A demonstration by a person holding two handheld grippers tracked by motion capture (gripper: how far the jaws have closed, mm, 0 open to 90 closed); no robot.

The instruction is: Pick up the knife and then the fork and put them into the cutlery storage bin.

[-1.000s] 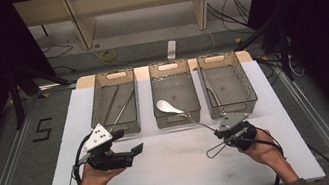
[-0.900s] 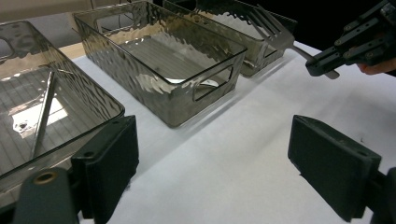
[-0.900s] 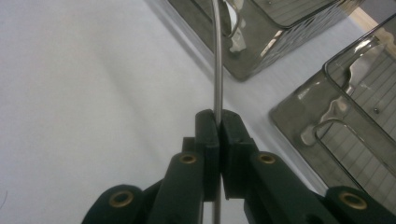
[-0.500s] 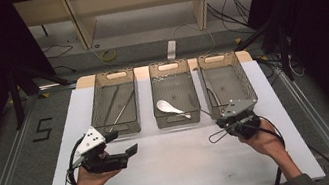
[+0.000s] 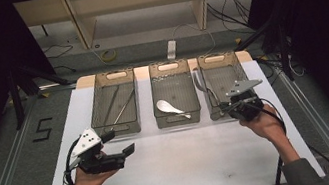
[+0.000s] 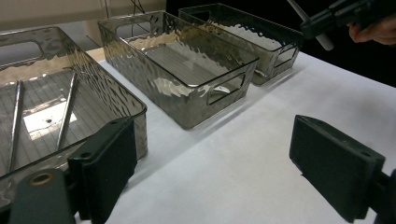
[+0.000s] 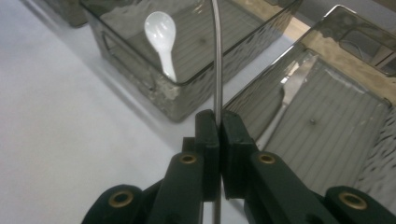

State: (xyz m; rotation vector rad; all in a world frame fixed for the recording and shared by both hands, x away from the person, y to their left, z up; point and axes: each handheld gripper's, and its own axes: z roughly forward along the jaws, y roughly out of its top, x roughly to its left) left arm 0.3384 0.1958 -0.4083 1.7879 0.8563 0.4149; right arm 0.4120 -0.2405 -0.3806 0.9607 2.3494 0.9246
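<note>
**Right gripper pinching a thin metal utensil at the right bin**

Holding a slim metal utensil point(image 7: 215, 60) by its handle, my right gripper point(image 7: 218, 122) has its jaws pressed together on the thin shaft, which runs up between the pads and curves away over the bins. From the high view I see that right gripper point(image 5: 228, 107) at the near end of the right bin point(image 5: 237, 67), with the utensil's far end reaching over the bin's left wall. What kind of head the utensil has I cannot tell.

My left gripper point(image 5: 119, 143) hangs over the white worktop point(image 5: 184, 160) just in front of the left bin point(image 5: 97, 96), its jaws spread wide with nothing between them; in the left gripper view both black pads stand well apart above bare white surface.

Three smoky clear bins sit side by side at the far edge of the worktop. Inside the left bin lie two long metal rods point(image 6: 70, 107), side by side. Inside the middle bin point(image 5: 191, 88) rests a white spoon point(image 5: 169, 108), bowl to the left. Another metal piece point(image 7: 292, 86) lies on the floor of the right bin.
</note>
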